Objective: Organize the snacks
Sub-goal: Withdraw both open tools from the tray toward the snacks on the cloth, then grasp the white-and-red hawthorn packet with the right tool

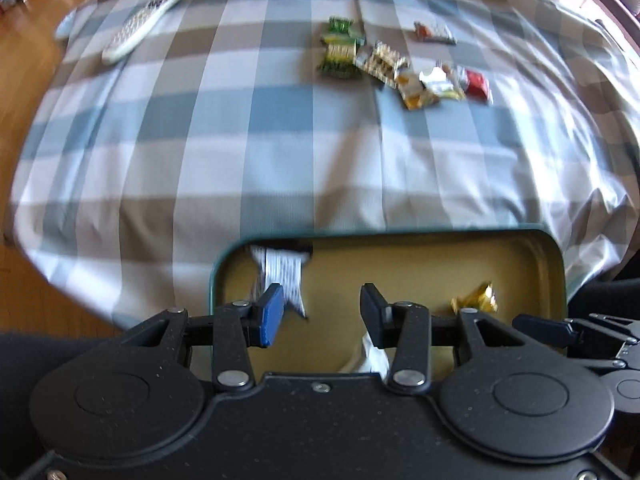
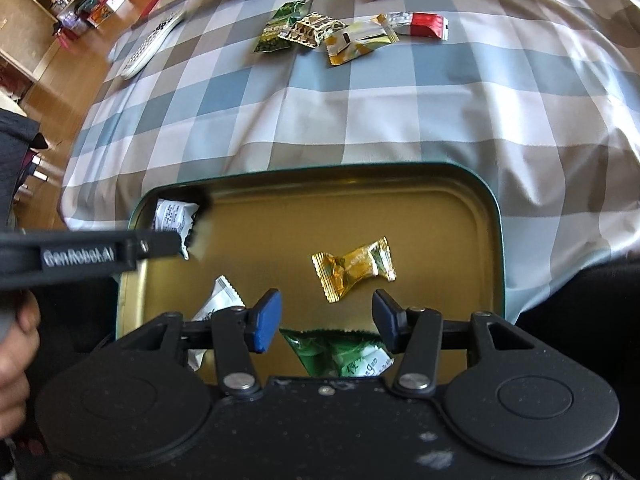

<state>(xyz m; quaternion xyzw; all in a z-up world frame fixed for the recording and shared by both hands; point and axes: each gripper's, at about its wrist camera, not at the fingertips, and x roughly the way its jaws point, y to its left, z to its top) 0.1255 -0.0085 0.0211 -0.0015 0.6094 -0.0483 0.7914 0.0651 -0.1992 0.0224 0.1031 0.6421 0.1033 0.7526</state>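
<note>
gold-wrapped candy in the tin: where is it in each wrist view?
Left wrist: gold-wrapped candy low right, partly hidden behind the gripper's right linkage.
Right wrist: gold-wrapped candy centre, fully visible on the tin floor.
Shared landmark: white black-printed packet in the tin's far-left corner.

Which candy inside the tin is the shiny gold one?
The gold twist-wrapped candy lying alone in the middle of the tin. The other snacks in there are white or green.
</note>
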